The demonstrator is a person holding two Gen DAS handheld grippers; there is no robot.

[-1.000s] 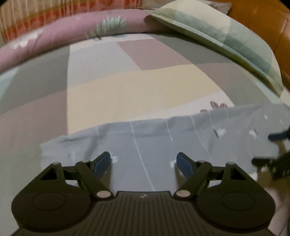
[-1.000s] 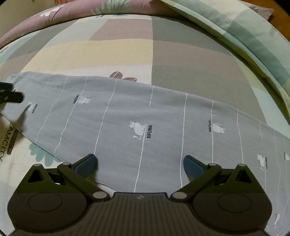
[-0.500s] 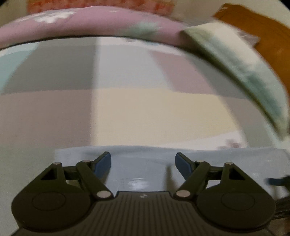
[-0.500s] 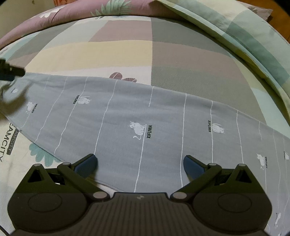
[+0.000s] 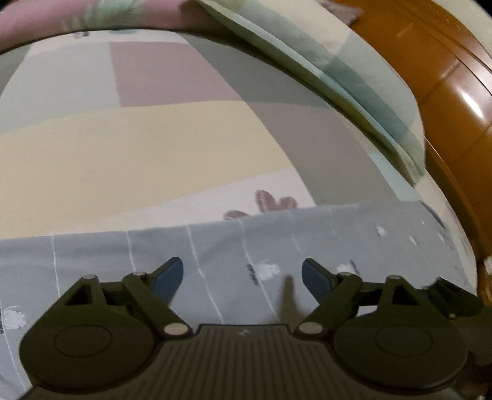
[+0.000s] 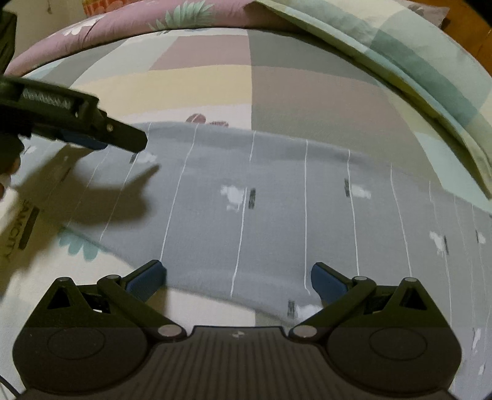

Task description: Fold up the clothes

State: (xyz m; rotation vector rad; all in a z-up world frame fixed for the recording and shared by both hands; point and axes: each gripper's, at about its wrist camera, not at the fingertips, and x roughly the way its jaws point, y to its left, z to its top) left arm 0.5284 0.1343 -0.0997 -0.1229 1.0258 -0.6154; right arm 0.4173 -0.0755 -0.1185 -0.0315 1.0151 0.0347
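A grey garment (image 6: 276, 197) with thin white stripes and small white animal prints lies flat across the bed; it also shows in the left wrist view (image 5: 246, 246). My right gripper (image 6: 238, 277) is open and empty, hovering over the garment's near edge. My left gripper (image 5: 243, 275) is open and empty, just above the garment. The left gripper also shows in the right wrist view (image 6: 101, 138) at the left, above the garment's left part, casting a shadow on it.
The bed sheet (image 5: 153, 147) has pastel colour blocks. A green-checked pillow (image 6: 415, 61) lies at the far right, a mauve bolster (image 6: 153, 18) along the far edge. A brown wooden headboard (image 5: 455, 92) stands at the right.
My left gripper has swung to the right along the garment and now reaches well into the right wrist view. My right gripper has moved a little nearer the garment's edge. Both stay open.
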